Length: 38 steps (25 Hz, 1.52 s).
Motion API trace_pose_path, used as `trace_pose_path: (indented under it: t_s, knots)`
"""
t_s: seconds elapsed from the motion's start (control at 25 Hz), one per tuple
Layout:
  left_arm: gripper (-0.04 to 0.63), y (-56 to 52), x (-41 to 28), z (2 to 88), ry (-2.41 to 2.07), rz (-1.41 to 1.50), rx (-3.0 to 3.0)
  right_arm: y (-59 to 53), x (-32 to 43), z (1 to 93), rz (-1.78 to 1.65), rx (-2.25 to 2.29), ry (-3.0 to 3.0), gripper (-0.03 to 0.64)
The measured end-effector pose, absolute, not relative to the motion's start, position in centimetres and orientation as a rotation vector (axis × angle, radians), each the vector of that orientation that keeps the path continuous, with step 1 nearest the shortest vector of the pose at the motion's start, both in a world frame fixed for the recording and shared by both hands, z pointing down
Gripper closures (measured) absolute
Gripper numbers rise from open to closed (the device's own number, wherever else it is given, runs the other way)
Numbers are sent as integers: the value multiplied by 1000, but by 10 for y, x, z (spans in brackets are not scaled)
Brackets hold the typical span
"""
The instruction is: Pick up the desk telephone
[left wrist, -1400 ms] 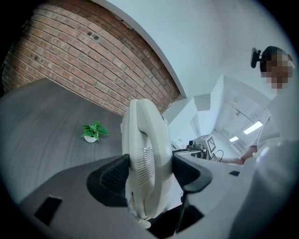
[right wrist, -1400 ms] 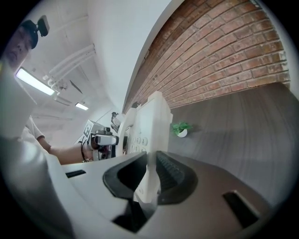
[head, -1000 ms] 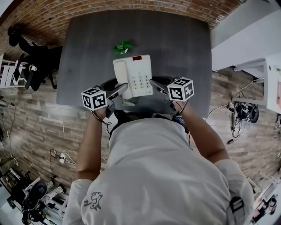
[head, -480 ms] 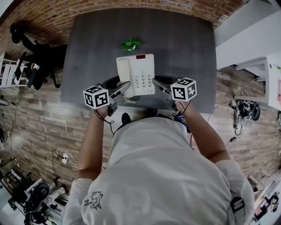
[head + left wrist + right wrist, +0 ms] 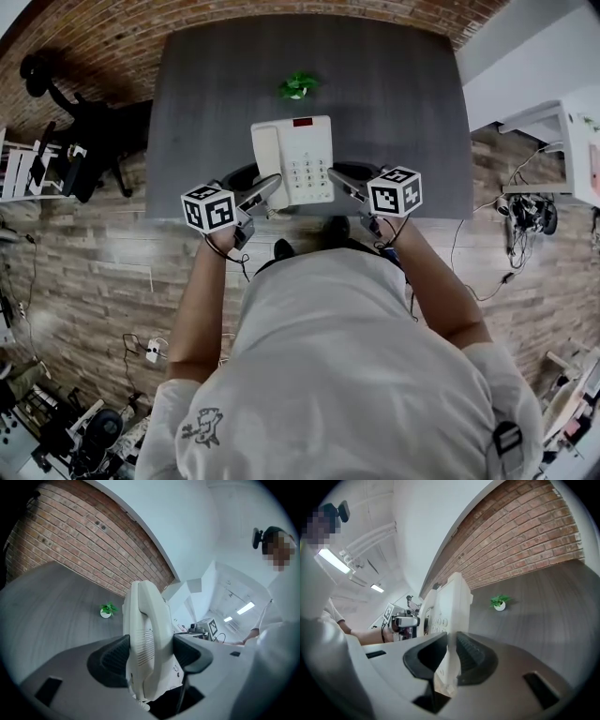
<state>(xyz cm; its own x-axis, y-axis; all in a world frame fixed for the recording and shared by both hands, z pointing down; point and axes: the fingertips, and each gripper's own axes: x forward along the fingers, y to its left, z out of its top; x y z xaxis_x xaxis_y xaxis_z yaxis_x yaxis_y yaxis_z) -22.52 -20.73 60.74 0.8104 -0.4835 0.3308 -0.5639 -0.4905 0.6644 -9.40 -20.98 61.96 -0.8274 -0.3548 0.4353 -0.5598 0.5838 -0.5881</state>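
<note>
The telephone (image 5: 292,161) lies squarely between the two hands. Its long axis runs straight away from the person, so each gripper meets it from its own side, near the end closest to the body. The left gripper (image 5: 265,187) has the left flank, where the handset (image 5: 146,620) lies in its cradle. Its fingers (image 5: 111,657) stand wide and press on either face of that handset (a thick thing, hence the wide spread). The right gripper (image 5: 336,178) has the right flank, beside the keypad (image 5: 309,173). Its fingers (image 5: 471,654) are nearly together and pinch the thin edge of the telephone's body. Neither hand looks nearer than the other, and the hold appears even across the width.

The telephone is over the near part of the tabletop (image 5: 394,84), close to its front edge, with a small plant (image 5: 298,86) well beyond it. No view settles whether its base has cleared the surface.

Since the two grips sit opposite each other across the short axis, the lift probably depends on both hands rising together. If one side leads, the body would tip about its long axis, and the handset, clamped only by the left fingers, could part from the cradle.
</note>
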Motion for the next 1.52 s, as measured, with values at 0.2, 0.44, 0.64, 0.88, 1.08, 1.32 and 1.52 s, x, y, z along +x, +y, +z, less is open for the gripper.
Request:
trace_pose_path:
  t_s: [0.2, 0.44, 0.64, 0.88, 1.08, 1.32, 1.52]
  knots:
    - [287, -172, -265, 605, -713, 111, 2207, -171, -133, 612, 1048, 828, -2549, 548]
    - [287, -150, -273, 600, -658, 128, 2250, -140, -142, 607, 1044, 921, -2534, 548]
    - [287, -133, -275, 599, -623, 130, 2258, -119, -145, 605, 1051, 951, -2516, 548]
    - [287, -118, -276, 597, -639, 116, 2261, -105, -145, 603, 1030, 930, -2516, 546]
    - [287, -113, -262, 591, -663, 106, 2265, -101, -131, 599, 1018, 920, -2536, 546]
    - [287, -90, -217, 584, -697, 108, 2276, -78, -86, 596, 1008, 899, -2559, 546]
    - [287, -56, -165, 584, -712, 93, 2286, -45, -35, 596, 983, 897, -2594, 546]
